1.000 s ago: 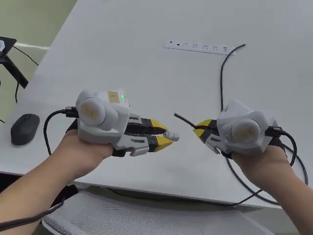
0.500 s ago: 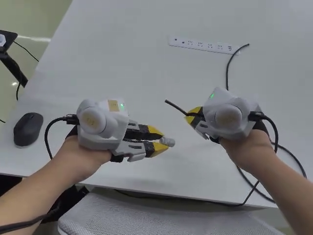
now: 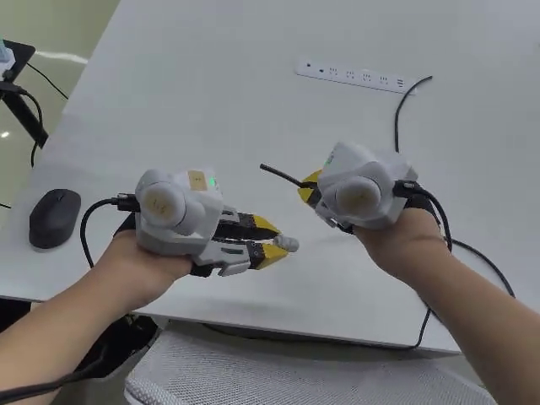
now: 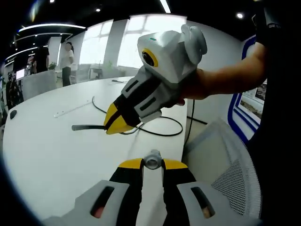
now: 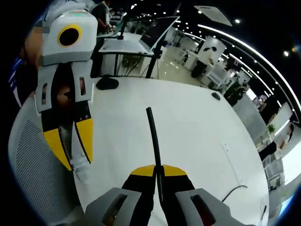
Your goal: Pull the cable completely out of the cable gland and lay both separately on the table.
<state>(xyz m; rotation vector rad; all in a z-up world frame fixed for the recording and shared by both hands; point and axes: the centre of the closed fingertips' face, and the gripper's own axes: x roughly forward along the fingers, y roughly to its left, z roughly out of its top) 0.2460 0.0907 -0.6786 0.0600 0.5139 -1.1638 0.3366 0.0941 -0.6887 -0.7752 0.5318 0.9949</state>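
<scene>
A small grey cable gland [image 3: 288, 245] sits pinched at the tips of my left gripper [image 3: 281, 240], low over the near part of the white table [image 3: 211, 101]. In the left gripper view the gland [image 4: 152, 159] is between the yellow tips. A short black cable [image 3: 278, 175] sticks out leftward from my right gripper [image 3: 306, 187], which is shut on it and held above the table. The cable [image 5: 153, 136] stands free of the gland [image 5: 83, 170], with a clear gap between them.
A white power strip [image 3: 354, 77] lies at the back of the table, with a black cord [image 3: 398, 118] running toward the right. A dark mouse [image 3: 54, 217] rests at the left edge. A mesh chair seat [image 3: 253, 375] is below the front edge.
My right gripper has moved up and to the left with the black cable in it. The left gripper has stayed almost still, holding the gland.
</scene>
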